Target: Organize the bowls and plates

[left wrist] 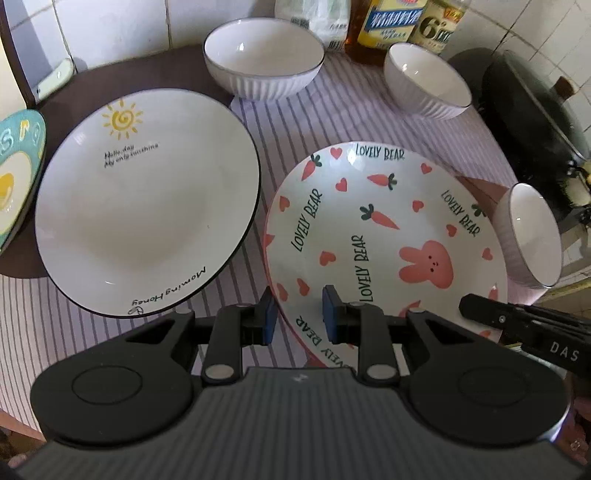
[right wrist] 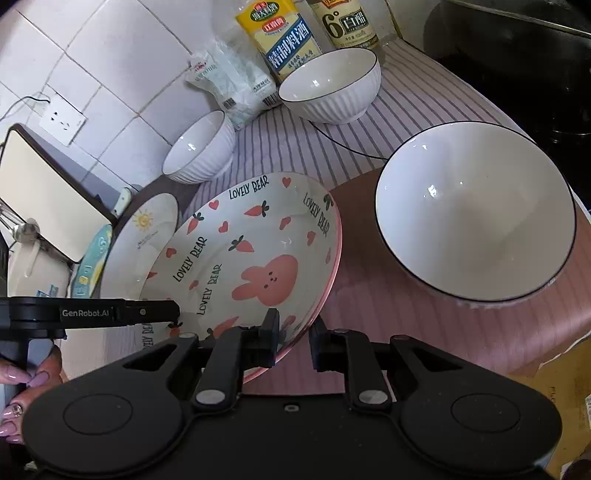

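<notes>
A bunny-and-carrot "Lovely Bear" plate (left wrist: pixel 373 229) lies on the striped cloth; it also shows in the right wrist view (right wrist: pixel 258 251). My left gripper (left wrist: pixel 298 312) is open, its fingers straddling the plate's near-left rim. My right gripper (right wrist: pixel 293 341) is open, its fingers straddling the plate's near-right rim. A white sun plate (left wrist: pixel 147 203) lies to the left. White ribbed bowls stand around: one at the back (left wrist: pixel 264 61), one back right (left wrist: pixel 426 81), one at the right (left wrist: pixel 532 236), large in the right wrist view (right wrist: pixel 476 214).
A blue egg-pattern plate (left wrist: pixel 18 173) lies at the far left. Sauce bottles (right wrist: pixel 280 33) and a white bag (right wrist: pixel 229 81) stand against the tiled wall. A black wok (left wrist: pixel 535 122) sits at the right. A cutting board (right wrist: pixel 48 199) leans at the left.
</notes>
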Demonstrator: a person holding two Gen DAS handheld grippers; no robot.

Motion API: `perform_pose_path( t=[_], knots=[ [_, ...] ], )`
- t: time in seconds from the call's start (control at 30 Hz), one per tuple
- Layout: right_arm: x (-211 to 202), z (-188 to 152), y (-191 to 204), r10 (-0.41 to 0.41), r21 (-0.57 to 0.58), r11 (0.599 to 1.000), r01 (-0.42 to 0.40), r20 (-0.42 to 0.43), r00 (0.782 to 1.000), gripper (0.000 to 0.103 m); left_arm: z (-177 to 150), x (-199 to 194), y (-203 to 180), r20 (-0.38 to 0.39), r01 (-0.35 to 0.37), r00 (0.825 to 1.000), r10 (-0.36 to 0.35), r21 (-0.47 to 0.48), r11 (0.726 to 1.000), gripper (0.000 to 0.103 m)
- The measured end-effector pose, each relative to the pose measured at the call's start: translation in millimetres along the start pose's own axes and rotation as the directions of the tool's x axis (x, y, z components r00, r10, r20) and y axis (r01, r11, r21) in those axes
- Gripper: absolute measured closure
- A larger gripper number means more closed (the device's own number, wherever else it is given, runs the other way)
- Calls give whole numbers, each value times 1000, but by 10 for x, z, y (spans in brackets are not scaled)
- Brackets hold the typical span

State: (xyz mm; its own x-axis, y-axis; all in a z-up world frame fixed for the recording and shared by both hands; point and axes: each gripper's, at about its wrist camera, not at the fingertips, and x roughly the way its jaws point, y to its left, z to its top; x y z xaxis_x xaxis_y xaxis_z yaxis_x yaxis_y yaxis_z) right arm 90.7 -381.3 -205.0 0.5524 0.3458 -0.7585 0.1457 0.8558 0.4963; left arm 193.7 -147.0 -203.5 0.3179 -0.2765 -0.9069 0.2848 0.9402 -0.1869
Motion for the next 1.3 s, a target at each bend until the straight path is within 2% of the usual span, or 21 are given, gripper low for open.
perform_pose_path(
  t=[0.4, 0.57, 0.67, 0.77, 1.0, 1.2, 1.3],
  knots=[
    [-320, -34, 266, 88, -35, 996, -86, 39, 995, 80, -98, -624, 135, 64, -8, 998, 9, -15, 1000, 79],
    [-354, 50, 445, 115, -85, 990, -112, 33, 993, 80, -133, -855, 258, 76, 0, 997, 4, -43, 999, 79],
    [-349, 120, 564, 143, -136, 981, -138, 23, 989, 79, -162, -990, 355, 95, -19, 995, 26, -74, 997, 79],
    [-304, 189, 700, 179, -195, 965, -176, -7, 984, 79, -189, -1094, 464, 116, -35, 992, 46, -100, 994, 79],
    [-78, 305, 982, 220, -249, 940, -232, -75, 973, 79, -220, -1216, 729, 125, -82, 987, 101, -153, 985, 80],
    [185, 425, 1141, 274, -271, 914, -300, -133, 953, 78, -175, -1175, 987, 122, -102, 984, 130, -210, 972, 79],
    [340, 479, 1269, 269, -296, 905, -306, -159, 950, 78, -146, -1086, 1110, 108, -117, 983, 146, -241, 963, 80]
  ],
)
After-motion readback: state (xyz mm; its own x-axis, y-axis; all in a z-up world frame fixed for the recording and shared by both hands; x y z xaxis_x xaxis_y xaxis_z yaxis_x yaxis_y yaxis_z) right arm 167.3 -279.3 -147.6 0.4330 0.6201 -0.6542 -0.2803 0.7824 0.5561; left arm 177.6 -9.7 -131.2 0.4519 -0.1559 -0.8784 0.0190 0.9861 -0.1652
